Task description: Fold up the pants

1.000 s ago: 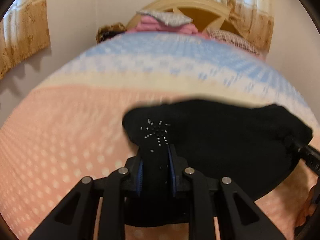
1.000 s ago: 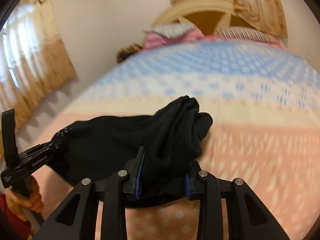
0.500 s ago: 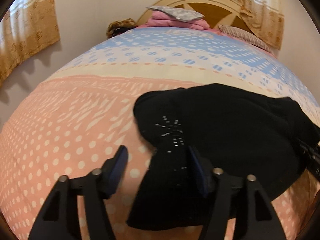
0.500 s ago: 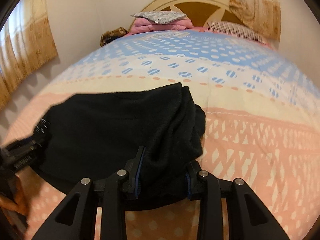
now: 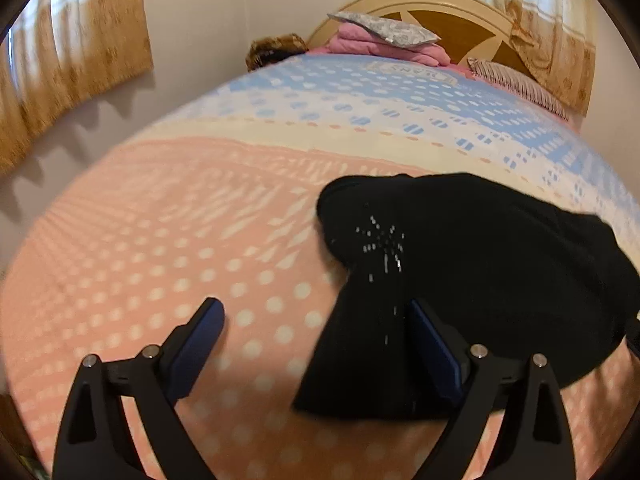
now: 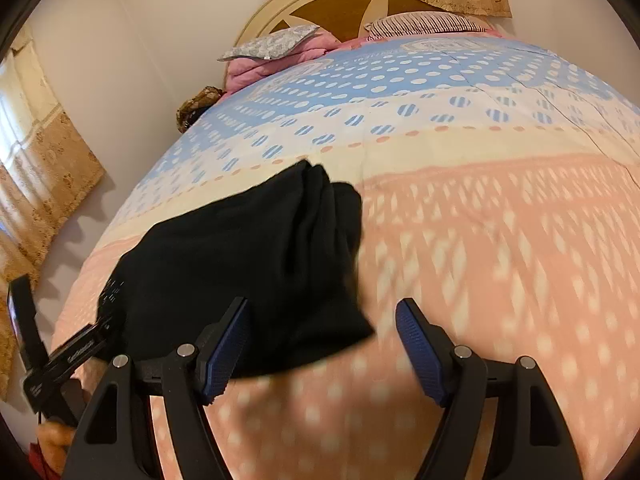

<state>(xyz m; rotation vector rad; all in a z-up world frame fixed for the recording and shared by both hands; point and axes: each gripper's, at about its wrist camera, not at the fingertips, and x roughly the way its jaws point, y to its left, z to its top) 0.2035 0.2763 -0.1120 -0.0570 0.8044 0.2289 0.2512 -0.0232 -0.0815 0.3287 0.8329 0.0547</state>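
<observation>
Black pants (image 5: 472, 280) now lie free on the bed (image 5: 160, 240), a folded bundle w/ a small sparkly pattern near its left end. A sec ago both tongs were pinching it: left tongs (image 5: 316, 332) clamped on the near-left corner, right tongs (image 6: 320, 340) on the bunched right end. Now both have let go and the jaws are opening, left ones nearly full wide, right ones a bit less. Cloth has dropped flat onto the pink dotted part of the bedcover.

Meaning for the task, as I read it: this fold is laid down and released. Bundle looks compact, so either done or one last tidy/fold left; can't tell which from here.

Pants vs tongs: in the left wrist view the near-left corner sits between the jaws, hard against the right-side pad, well clear of the left-side pad. Whether it touches that pad, can't say. In the right wrist view the near-right corner lies between the jaws, close to the left-side pad, w/ bare bedcover before the right-side pad. Neither pair presses the cloth.
</observation>
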